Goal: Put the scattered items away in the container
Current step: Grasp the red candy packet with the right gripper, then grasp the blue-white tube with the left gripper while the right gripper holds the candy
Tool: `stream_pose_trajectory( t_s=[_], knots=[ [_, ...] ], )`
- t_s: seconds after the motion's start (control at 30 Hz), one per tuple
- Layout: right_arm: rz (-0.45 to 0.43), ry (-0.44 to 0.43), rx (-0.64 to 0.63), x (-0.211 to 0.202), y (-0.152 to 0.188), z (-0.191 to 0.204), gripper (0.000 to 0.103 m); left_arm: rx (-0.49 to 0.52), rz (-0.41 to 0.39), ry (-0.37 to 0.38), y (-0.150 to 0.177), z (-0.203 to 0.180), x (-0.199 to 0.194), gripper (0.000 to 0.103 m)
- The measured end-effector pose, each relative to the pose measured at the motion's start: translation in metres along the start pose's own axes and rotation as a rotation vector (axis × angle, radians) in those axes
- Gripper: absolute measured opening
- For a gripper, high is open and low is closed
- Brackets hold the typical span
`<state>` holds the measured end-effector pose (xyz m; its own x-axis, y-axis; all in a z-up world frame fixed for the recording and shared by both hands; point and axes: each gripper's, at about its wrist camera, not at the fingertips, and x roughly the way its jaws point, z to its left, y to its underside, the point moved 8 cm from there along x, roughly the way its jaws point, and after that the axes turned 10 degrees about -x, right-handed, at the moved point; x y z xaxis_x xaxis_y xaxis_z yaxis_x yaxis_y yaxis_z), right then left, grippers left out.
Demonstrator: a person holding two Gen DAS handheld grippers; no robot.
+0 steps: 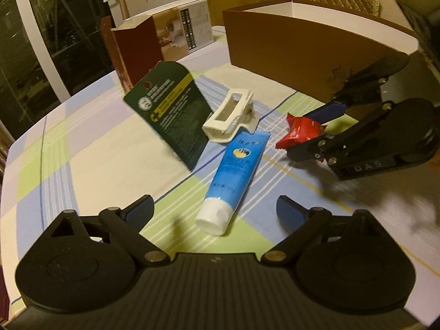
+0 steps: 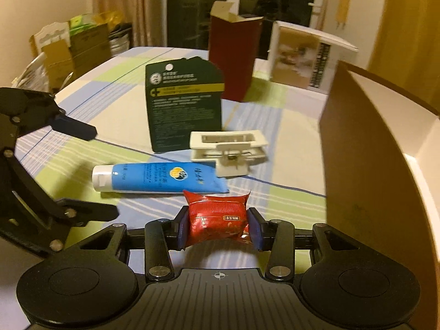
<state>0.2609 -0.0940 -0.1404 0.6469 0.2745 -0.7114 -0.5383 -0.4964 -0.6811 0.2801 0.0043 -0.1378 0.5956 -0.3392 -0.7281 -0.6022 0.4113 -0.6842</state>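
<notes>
Right wrist view: the right gripper (image 2: 218, 229) has its two blue pads pressed against either side of a red snack packet (image 2: 216, 220), clamped on it just above the checked tablecloth (image 2: 288, 126). Right behind the packet, toward 12 o'clock, a blue tube (image 2: 162, 177) lies on its side with its white cap pointing to 9 o'clock. A white hair clip (image 2: 229, 151) sits at the tube's flat end, about 1 o'clock from the packet, and looks to be touching it. A dark green card pack (image 2: 184, 104) lies behind the clip, toward 11 o'clock. The brown box (image 2: 357, 159), the container, stands open at 3 o'clock, just beside the packet, its white inside showing. A tall red carton (image 2: 233, 57) and a white carton (image 2: 305, 57) stand at the far end of the table. The left gripper (image 2: 106, 173) comes in from 9 o'clock near the tube's cap, its tongs wide apart with nothing between them.

In the left wrist view, the left gripper (image 1: 216, 210) has its blue fingertips (image 1: 288, 211) spread on both sides of the tube's (image 1: 236, 170) cap without touching it. The packet (image 1: 298, 132) sits at 2 o'clock in the right gripper (image 1: 310, 134), in front of the brown box's wall (image 1: 288, 44).
</notes>
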Motion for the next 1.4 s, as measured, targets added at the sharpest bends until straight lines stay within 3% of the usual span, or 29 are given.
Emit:
stream_pose_trajectory(
  t_s=[0.03, 0.1, 0.27, 0.43, 0.5, 0.6, 0.93, 1.03, 1.17, 1.4],
  knots=[
    [0.0, 0.004, 0.005, -0.002, 0.001, 0.0, 0.046, -0.002, 0.0, 0.003, -0.001, -0.001, 0.002, 0.089],
    [-0.001, 0.006, 0.019, -0.005, 0.004, 0.0, 0.046, -0.004, 0.005, 0.01, -0.003, -0.004, 0.007, 0.077],
    [0.001, -0.001, 0.044, -0.01, 0.007, -0.002, 0.046, 0.016, 0.019, 0.01, -0.002, -0.009, 0.017, 0.069],
    [0.004, -0.007, 0.058, -0.013, 0.009, -0.003, 0.046, 0.001, 0.051, -0.006, 0.001, -0.006, 0.022, 0.049],
    [0.002, -0.008, 0.058, -0.017, 0.01, -0.003, 0.046, -0.021, 0.056, -0.006, 0.002, -0.004, 0.022, 0.036],
    [0.003, -0.008, 0.056, -0.024, 0.011, -0.002, 0.046, -0.033, 0.066, -0.014, 0.002, -0.003, 0.019, 0.03],
    [-0.004, -0.008, 0.061, -0.059, 0.02, 0.001, 0.046, -0.115, 0.127, 0.019, 0.023, -0.036, -0.009, 0.024],
    [-0.002, -0.011, 0.067, -0.065, 0.024, 0.003, 0.046, -0.114, 0.127, 0.001, 0.026, -0.044, -0.011, 0.026],
    [0.0, -0.012, 0.072, -0.065, 0.026, 0.003, 0.046, -0.173, 0.103, -0.017, 0.019, -0.038, -0.008, 0.036],
    [0.001, -0.001, 0.093, -0.061, 0.028, -0.003, 0.046, -0.288, 0.113, -0.033, 0.012, -0.027, 0.004, 0.036]
  ],
)
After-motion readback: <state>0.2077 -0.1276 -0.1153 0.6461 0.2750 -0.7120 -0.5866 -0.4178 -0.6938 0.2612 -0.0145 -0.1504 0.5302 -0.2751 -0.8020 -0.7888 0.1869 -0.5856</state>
